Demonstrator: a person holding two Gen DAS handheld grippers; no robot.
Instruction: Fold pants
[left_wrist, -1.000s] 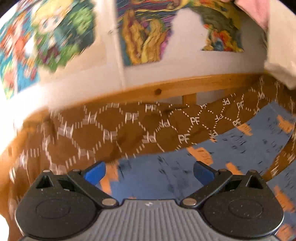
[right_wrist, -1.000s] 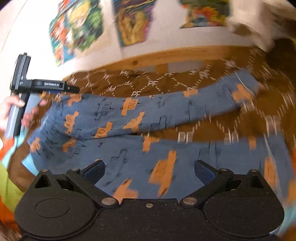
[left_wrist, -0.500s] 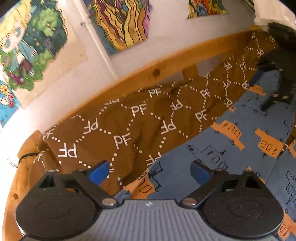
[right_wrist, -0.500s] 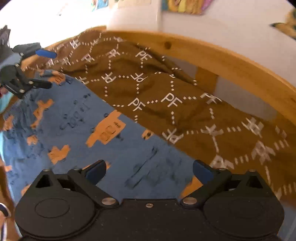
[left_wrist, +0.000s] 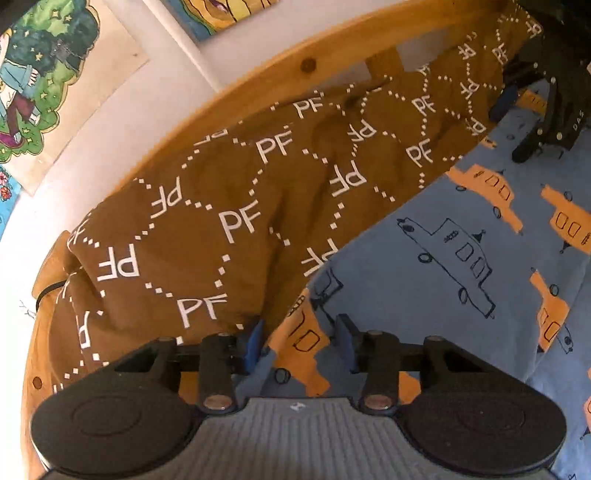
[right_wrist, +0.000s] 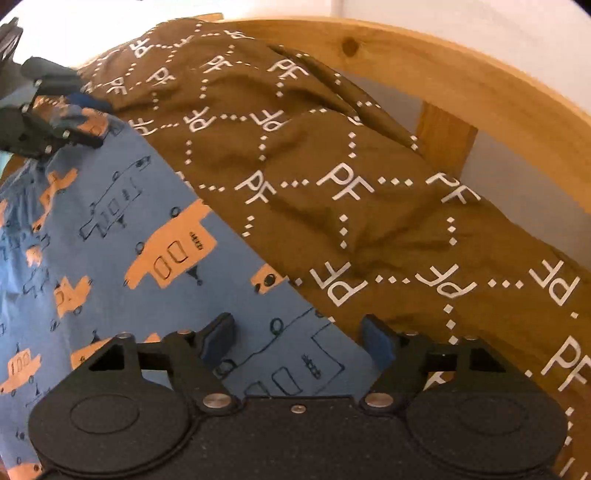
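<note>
Pants (left_wrist: 461, 258) in blue with orange cars lie spread on the brown "PF" blanket (left_wrist: 221, 206), beside the wooden rail (right_wrist: 461, 81).
Your left gripper (left_wrist: 299, 339) and your right gripper (right_wrist: 299, 339) each straddle an edge of the cloth, jaws parted, not clamped.

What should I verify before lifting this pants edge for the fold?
1. Left claw straddles the pants edge: ok, fabric sits between its fingers.
2. Left claw clamped on the fabric: cannot tell, a gap shows between the pads.
3. Right claw placed over the pants corner: ok.
4. Right claw clamped: not ok, jaws stand well apart.
5. Blanket out of both grips: cannot tell, it lies right against the pants edge beside each claw.
</note>
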